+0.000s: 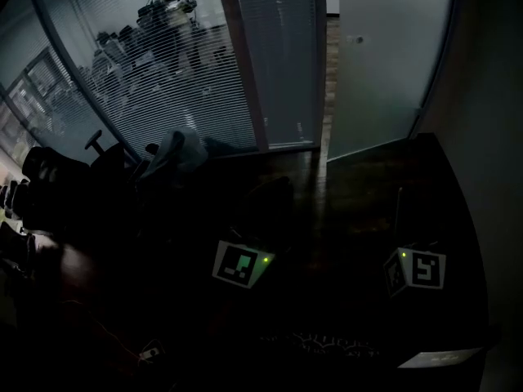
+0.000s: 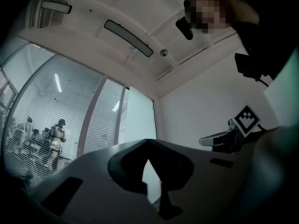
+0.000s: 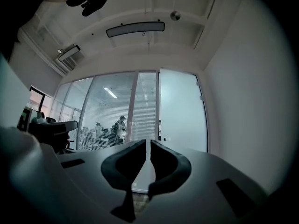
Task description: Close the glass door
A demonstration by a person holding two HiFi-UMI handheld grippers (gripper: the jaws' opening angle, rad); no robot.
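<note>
Glass door [image 1: 384, 64] stands swung ajar beside the slatted partition [image 1: 188, 64], with a gap at its frame, so the closing is not yet begun. Left gripper [image 2: 148, 144] and right gripper [image 3: 148, 146] hang well apart from it, jaws pinched together, empty.

Office: glass partition [image 1: 163, 72] w/ blinds, desk chairs [image 1: 51, 176], ppl [image 1: 167, 6] beyond, ceiling strip light [image 3: 135, 29].

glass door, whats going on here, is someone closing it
A person holds a gripper in each hand, facing the frosted glass door, which looks ajar. The left gripper and right gripper both have jaws together, hold nothing, and are apart from the door. Neither touches it yet.
</note>
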